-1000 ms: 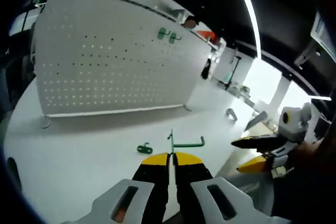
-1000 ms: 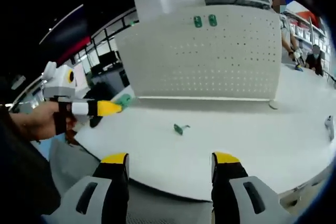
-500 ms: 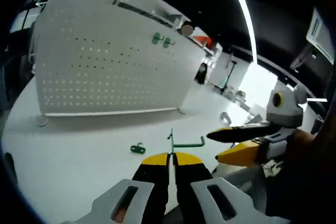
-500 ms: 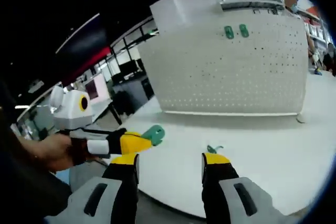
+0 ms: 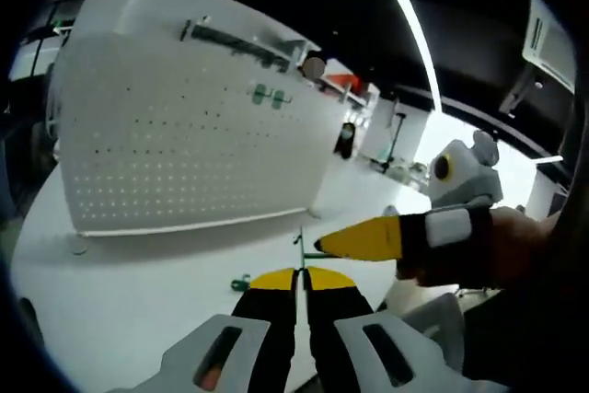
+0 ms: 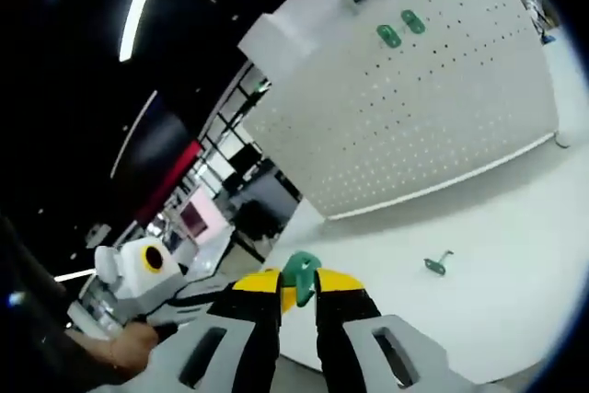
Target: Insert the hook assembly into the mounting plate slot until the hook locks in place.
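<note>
My left gripper is shut on a green wire hook, whose thin stem rises from between the jaws. The right gripper, held by a hand, comes in from the right, its yellow tip at that stem. In the right gripper view my right gripper is shut on the hook's green end plate; the left gripper reaches in from the left. The white pegboard plate stands upright on the table behind, apart from both grippers.
Two green hooks hang high on the pegboard. A small green hook lies loose on the white table. The table edge runs just ahead of the jaws.
The right gripper has swung in from the right to the left gripper, and its jaws went from wide open to shut on the hook's green plate. The left stayed shut.
</note>
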The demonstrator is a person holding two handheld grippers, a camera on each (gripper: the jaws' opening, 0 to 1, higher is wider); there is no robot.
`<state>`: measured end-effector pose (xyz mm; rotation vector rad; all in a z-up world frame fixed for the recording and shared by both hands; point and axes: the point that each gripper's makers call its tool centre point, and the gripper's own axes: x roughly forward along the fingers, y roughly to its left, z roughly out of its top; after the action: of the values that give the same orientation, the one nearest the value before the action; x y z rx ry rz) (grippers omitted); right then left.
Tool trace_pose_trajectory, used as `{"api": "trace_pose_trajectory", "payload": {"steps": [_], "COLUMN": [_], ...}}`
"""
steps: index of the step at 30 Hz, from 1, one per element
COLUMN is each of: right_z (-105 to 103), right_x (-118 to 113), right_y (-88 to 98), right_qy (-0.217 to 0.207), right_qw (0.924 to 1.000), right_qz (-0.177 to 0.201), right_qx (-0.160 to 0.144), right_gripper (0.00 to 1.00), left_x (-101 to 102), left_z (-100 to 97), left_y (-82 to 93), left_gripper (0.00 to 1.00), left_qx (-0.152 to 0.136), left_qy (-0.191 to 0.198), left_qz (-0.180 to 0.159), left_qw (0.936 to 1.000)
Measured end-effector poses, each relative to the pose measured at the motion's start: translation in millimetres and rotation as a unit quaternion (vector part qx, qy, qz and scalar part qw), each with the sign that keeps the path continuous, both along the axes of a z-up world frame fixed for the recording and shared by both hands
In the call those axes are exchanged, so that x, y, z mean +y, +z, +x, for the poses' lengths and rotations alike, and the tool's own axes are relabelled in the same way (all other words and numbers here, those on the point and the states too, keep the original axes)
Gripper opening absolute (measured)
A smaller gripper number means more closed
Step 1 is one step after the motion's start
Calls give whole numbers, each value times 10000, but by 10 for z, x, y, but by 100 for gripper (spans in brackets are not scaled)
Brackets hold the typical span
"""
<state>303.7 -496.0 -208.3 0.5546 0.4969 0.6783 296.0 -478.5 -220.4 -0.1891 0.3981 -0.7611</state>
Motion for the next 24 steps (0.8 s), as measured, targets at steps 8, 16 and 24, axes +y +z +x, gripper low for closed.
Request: {"api": "trace_pose_trajectory", "payload": {"steps": [8, 16, 24], "right_z": [32, 8, -13], "right_x": [20, 65, 99], "right_y": [52, 90, 112], "right_qy": [-55, -50, 30], "right_qw": [9994, 9981, 9954], "right_qz": [293, 530, 788], "right_qx": [157, 316, 544], "right_gripper": [8, 3, 1], "left_x": [-12, 4, 6], "left_z": [20, 14, 6], "left_y": [104, 139, 143], "left_gripper": [2, 2, 3], "left_qx": [-127, -237, -344], "left_qy": [1, -16, -164], "left_qz": [-205, -222, -95], "left_qw": [9997, 9995, 9992]}}
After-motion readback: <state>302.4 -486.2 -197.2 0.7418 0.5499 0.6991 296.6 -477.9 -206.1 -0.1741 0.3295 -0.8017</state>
